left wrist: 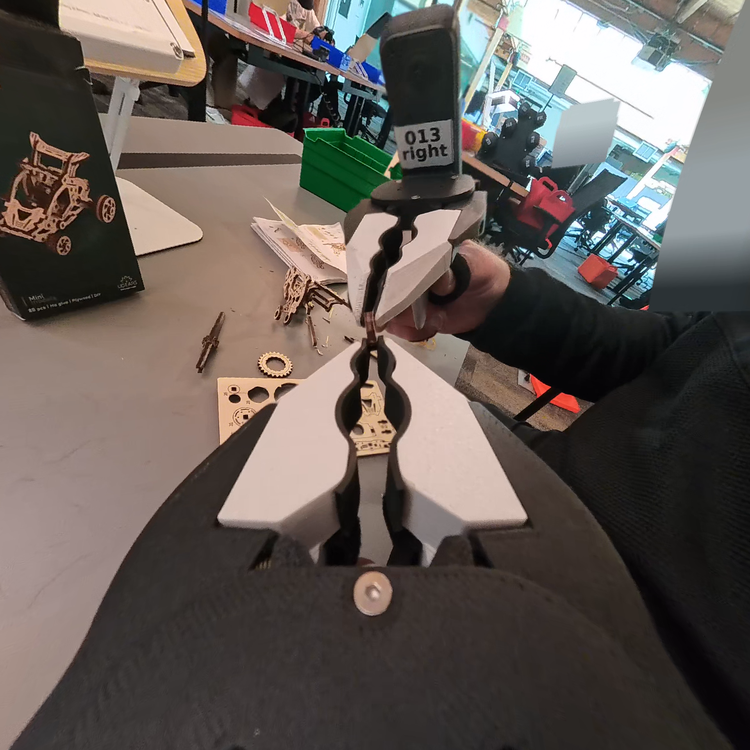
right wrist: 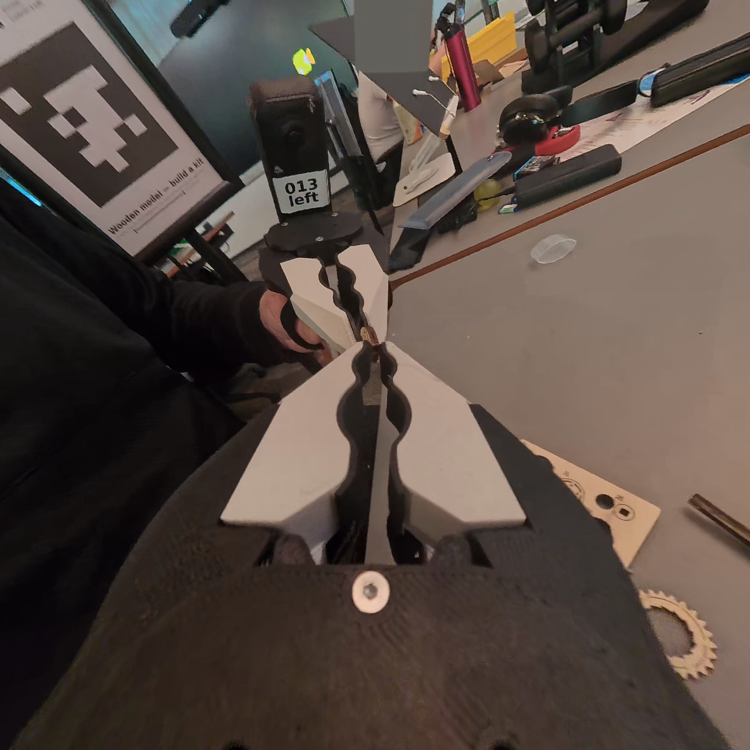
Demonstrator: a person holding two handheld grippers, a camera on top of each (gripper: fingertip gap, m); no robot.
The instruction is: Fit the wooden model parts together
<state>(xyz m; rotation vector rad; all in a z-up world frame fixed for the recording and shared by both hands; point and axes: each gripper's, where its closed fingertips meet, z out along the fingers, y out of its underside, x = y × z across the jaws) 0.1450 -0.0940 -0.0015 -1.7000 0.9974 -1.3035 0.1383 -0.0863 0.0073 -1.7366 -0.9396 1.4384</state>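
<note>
- Both tongs meet tip to tip above the grey desk [left wrist: 121, 426]: we see the left tongs [left wrist: 370, 345] closed on a small brown wooden part [left wrist: 370, 324], and the right tongs [left wrist: 367, 320] pinched shut on the same piece from the far side.
- Only the left wrist view shows the dark model box [left wrist: 57, 195], the open paper booklet [left wrist: 304, 247], the half-built wooden frame [left wrist: 300, 292] and a dark wooden axle [left wrist: 211, 341].
- Only the right wrist view shows a clear round lid [right wrist: 552, 247] on bare desk.
- We see the desk edge just beneath the joined tips.
- Below lie a toothed wooden gear [left wrist: 275, 364] and a pale punched plywood sheet [left wrist: 243, 406].
</note>
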